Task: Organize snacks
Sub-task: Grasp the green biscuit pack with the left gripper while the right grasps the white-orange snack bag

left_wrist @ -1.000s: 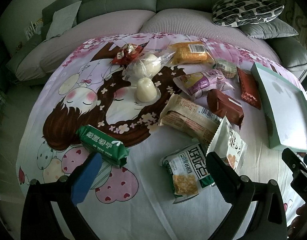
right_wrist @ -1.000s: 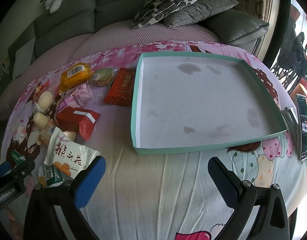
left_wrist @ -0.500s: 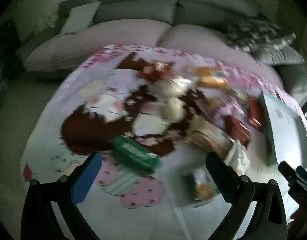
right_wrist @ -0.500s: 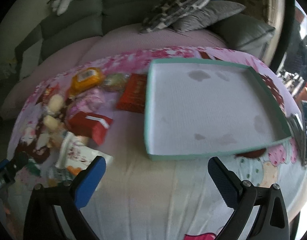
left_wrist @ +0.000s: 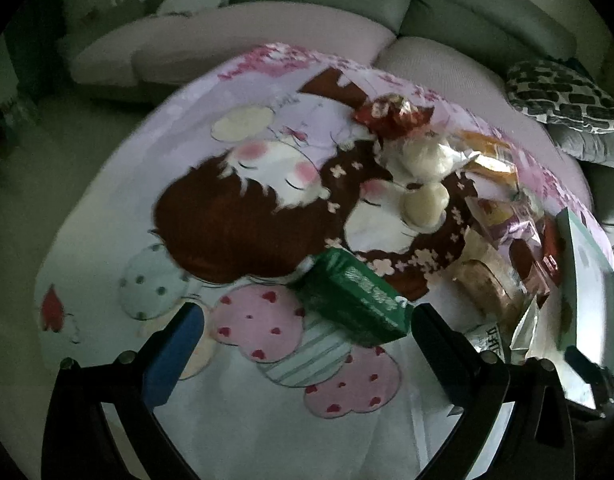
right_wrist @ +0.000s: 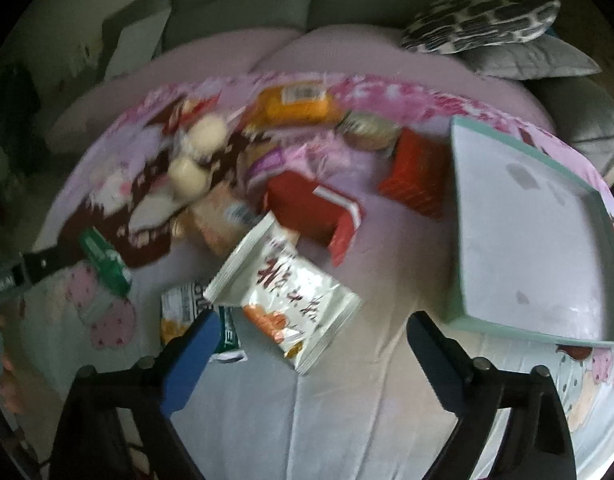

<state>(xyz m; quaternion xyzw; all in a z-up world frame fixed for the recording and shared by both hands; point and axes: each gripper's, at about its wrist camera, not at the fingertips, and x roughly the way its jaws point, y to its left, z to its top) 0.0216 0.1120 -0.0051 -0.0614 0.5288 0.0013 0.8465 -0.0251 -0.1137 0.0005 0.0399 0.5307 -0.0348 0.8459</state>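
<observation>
Lying on the cartoon-print cloth [left_wrist: 107,216]: green snack packet [left_wrist: 353,300], just ahead of the left gripper [left_wrist: 307,338], fingers spread wide, touching nothing. Piled beyond and to the right, more snacks, among them a white pouch [right_wrist: 285,292] and red packet [right_wrist: 313,210]. Right gripper [right_wrist: 313,340] likewise spread, empty, near the white pouch. Teal-rimmed tray [right_wrist: 459,240] at the right, nothing inside.

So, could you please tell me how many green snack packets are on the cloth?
2: a dark green wrapped bar at the left edge, and a green-and-white pouch partly under the white bag. Others may be hidden.
</observation>
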